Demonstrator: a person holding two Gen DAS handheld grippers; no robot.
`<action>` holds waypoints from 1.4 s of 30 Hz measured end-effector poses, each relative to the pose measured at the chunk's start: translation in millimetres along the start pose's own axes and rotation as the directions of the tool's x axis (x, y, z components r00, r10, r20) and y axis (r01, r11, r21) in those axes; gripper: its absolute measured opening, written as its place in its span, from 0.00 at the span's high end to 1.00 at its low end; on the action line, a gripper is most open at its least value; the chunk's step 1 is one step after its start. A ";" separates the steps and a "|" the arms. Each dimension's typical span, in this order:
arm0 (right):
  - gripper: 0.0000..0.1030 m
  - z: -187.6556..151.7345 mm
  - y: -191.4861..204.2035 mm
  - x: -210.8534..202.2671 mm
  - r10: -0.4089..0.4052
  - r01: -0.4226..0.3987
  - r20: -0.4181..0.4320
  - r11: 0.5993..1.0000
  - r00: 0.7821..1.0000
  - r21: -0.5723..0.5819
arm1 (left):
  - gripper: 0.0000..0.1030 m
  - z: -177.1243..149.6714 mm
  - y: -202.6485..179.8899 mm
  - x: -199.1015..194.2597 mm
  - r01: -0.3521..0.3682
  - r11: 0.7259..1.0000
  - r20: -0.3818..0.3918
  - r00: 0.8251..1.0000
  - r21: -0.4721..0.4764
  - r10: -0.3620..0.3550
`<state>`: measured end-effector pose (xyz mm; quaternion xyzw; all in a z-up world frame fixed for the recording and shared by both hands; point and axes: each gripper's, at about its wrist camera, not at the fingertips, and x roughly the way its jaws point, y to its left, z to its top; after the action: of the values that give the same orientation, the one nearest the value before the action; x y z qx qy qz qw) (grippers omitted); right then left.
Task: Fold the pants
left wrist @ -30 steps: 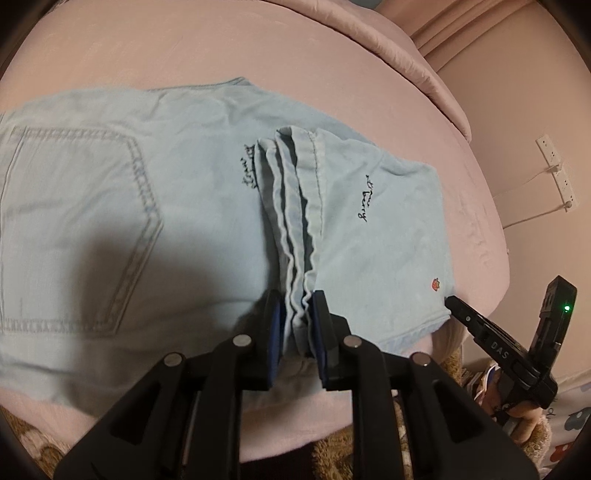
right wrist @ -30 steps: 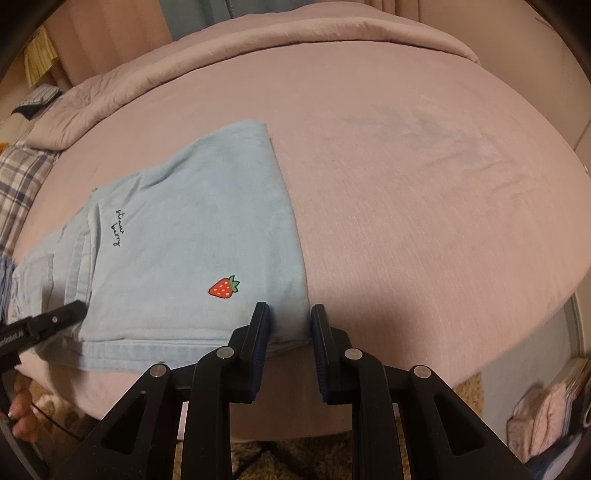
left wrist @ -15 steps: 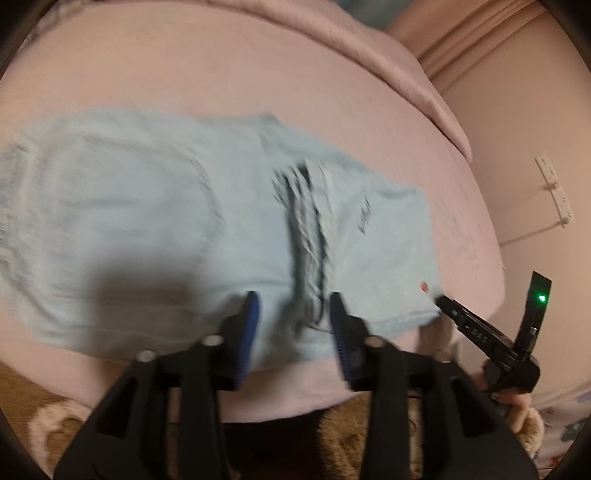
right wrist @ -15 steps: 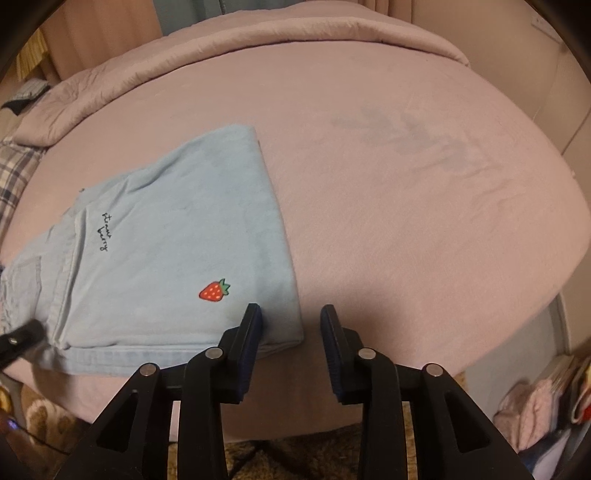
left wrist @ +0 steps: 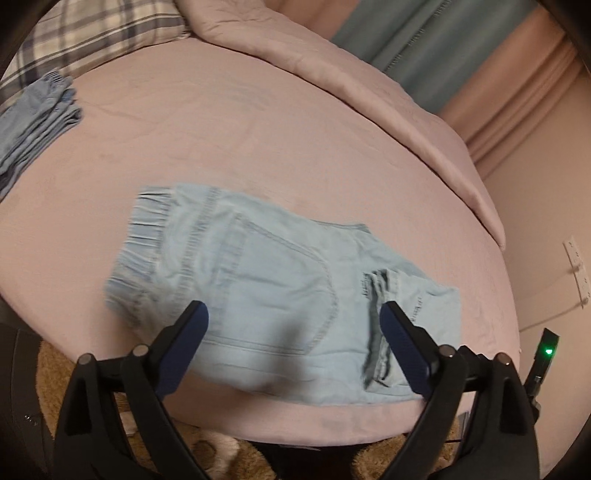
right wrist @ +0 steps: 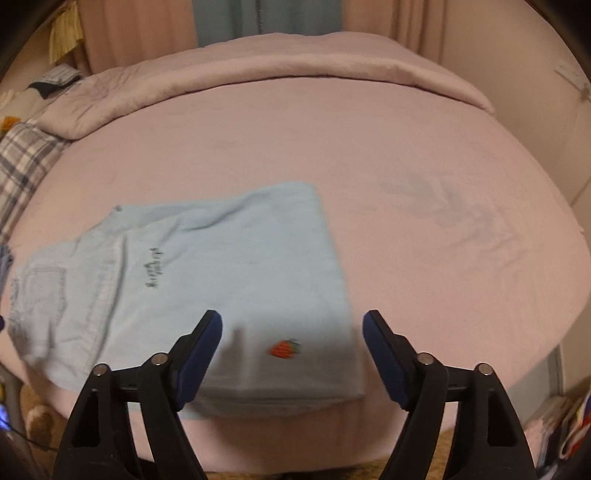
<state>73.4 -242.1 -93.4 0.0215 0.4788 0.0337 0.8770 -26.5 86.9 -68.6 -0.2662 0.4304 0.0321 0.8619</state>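
- Two grippers, both spread wide, neither holding anything.
- Left gripper (left wrist: 291,319): bottom of the left wrist view, blue pads (left wrist: 194,325) apart, hovering over the near edge of the light blue denim pants (left wrist: 258,280). Contact with the cloth: cannot tell.
- Right gripper (right wrist: 291,328): bottom of the right wrist view, released, fingers either side of the red strawberry patch (right wrist: 283,349) on the folded leg panel.
- Pants lie folded flat on the pink bed sheet (left wrist: 258,122), at the near edge of the mattress, lower centre of both frames.
- Left wrist view: elastic waistband (left wrist: 147,236) at centre left, back pocket (left wrist: 280,280) in the middle, bunched cuff hems (left wrist: 380,288) at right, lying on top of the garment.
- Right wrist view: black script embroidery (right wrist: 154,271) left of centre; pants' right edge runs straight from mid-frame down to the mattress edge.
- Right gripper's body with green LED (left wrist: 547,350) at lower right of the left wrist view.
- Further back: second folded blue garment (left wrist: 33,118) at upper left, touching a plaid pillow (left wrist: 92,33).
- Farthest: folded pink duvet (left wrist: 369,99) across the top, teal curtain (left wrist: 443,40) behind it.
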 end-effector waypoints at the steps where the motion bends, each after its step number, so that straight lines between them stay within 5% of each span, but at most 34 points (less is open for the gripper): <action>1: 0.18 1.4 5.7 -0.3 0.013 -0.013 0.000 1.000 1.000 -0.006 | 0.08 0.5 3.1 -0.9 -0.009 1.000 0.001 1.000 -0.007 0.009; 20: 0.05 3.7 59.9 14.4 0.097 -0.101 -0.043 0.988 0.994 -0.114 | 0.07 -0.4 77.8 -7.9 -0.165 0.960 -0.021 0.986 -0.228 0.165; 42: 0.05 0.2 54.1 13.9 0.102 -0.107 -0.063 0.992 0.993 -0.072 | 0.08 -8.4 100.3 6.9 -0.227 0.937 -0.063 0.974 -0.266 0.218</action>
<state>79.0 -187.0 -101.2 0.0126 0.5010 0.0981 0.8598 -56.8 167.5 -121.1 -0.3318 0.4633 0.1835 0.8010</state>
